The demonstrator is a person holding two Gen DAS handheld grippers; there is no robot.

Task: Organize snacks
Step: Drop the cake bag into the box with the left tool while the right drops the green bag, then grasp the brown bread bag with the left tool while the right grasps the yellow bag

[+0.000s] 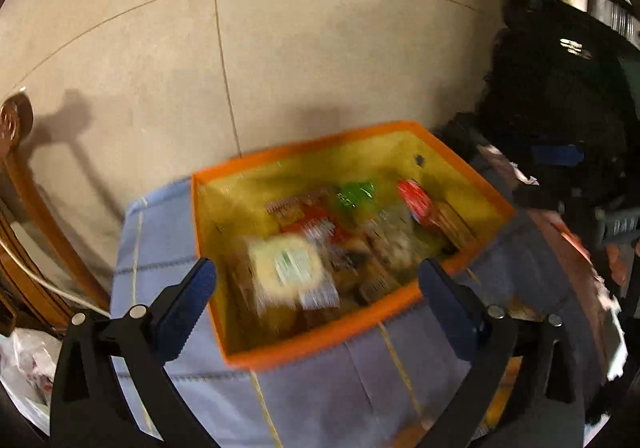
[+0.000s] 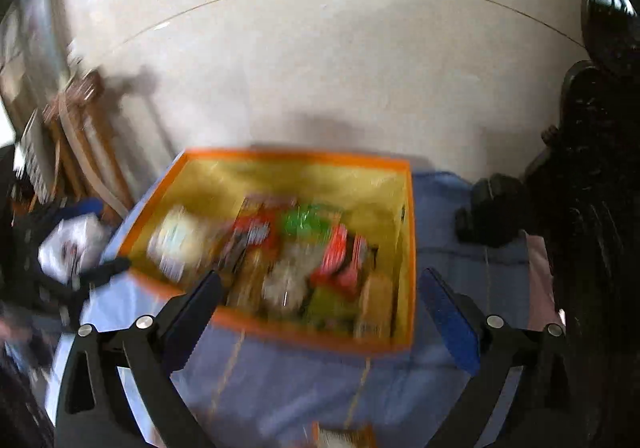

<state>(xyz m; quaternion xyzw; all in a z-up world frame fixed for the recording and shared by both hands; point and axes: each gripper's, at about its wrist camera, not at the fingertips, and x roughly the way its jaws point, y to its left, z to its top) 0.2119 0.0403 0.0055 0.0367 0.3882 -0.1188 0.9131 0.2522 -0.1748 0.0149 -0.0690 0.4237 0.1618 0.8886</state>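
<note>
An orange-rimmed box with yellow inside (image 1: 472, 164) stands on a blue cloth (image 1: 160, 232) and holds several snack packs, among them a pale round pack with a green label (image 1: 288, 266), a green pack (image 1: 356, 194) and a red pack (image 1: 416, 202). My left gripper (image 1: 316, 280) is open and empty, above the box's near side. The box also shows in the right wrist view (image 2: 292, 158), blurred, with the green pack (image 2: 306, 222) and a red pack (image 2: 338, 252). My right gripper (image 2: 320, 288) is open and empty over the box's near edge.
Beige tiled floor (image 1: 300, 48) lies beyond the cloth-covered surface. Wooden furniture (image 1: 24, 208) stands at the left with a white plastic bag (image 1: 24, 364). A dark bag (image 1: 560, 108) sits at the right. A snack pack (image 2: 344, 436) lies on the cloth near the bottom edge.
</note>
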